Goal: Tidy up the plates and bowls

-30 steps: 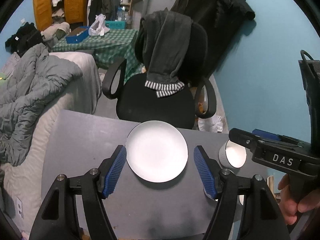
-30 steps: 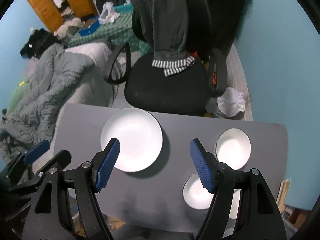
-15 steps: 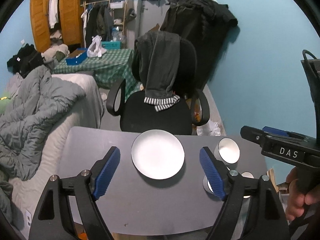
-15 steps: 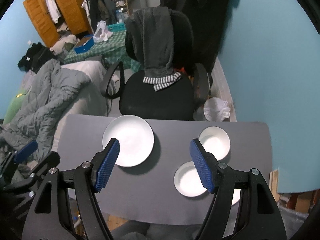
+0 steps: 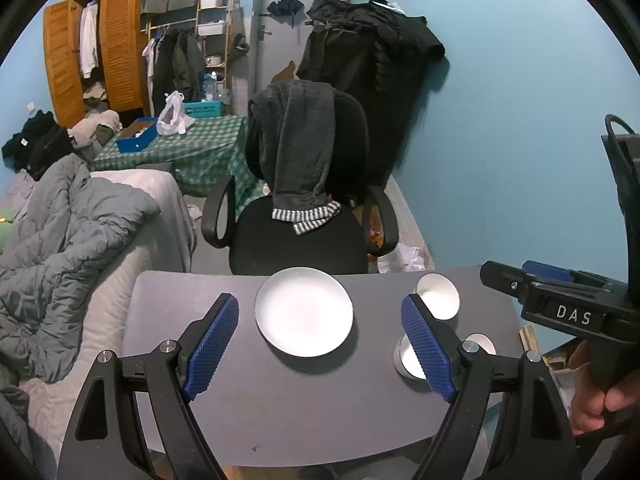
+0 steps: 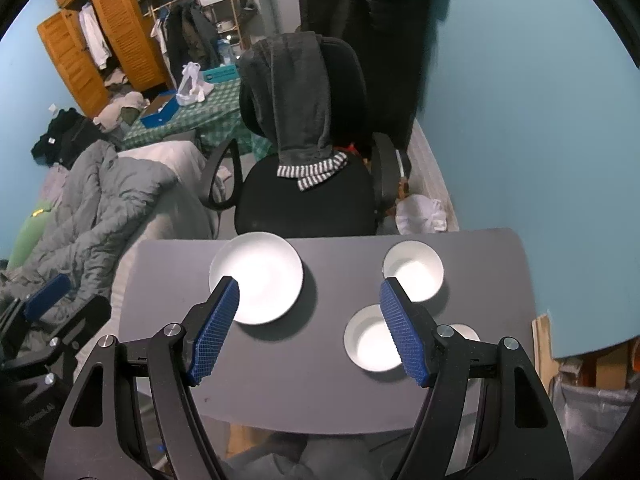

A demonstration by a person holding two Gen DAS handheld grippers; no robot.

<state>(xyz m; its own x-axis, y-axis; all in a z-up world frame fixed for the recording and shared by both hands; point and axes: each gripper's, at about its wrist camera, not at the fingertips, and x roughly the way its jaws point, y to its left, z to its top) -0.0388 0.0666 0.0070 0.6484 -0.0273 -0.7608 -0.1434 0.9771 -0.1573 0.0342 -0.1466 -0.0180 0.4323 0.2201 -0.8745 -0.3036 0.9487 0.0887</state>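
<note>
A white plate (image 5: pixel 304 310) lies near the far edge of the grey table (image 5: pixel 280 408), also in the right wrist view (image 6: pixel 256 277). Three white bowls sit to its right: a far one (image 6: pixel 413 270) (image 5: pixel 438 295), a nearer one (image 6: pixel 372 338) (image 5: pixel 409 362), and a small one (image 6: pixel 466 332) (image 5: pixel 480 343) partly hidden by a finger. My left gripper (image 5: pixel 318 338) is open and empty, held above the table's front. My right gripper (image 6: pixel 308 322) is open and empty too, and shows at the right in the left wrist view (image 5: pixel 560 300).
A black office chair (image 5: pixel 304 216) with a grey garment over its back stands just behind the table. A bed with a grey duvet (image 5: pixel 68 240) is to the left. The blue wall (image 5: pixel 500 140) is to the right. Boxes (image 6: pixel 592 364) stand by the table's right end.
Both grippers have pulled up and back from the table, so the plate and bowls look smaller and more of the room shows. Both stayed open and empty.
</note>
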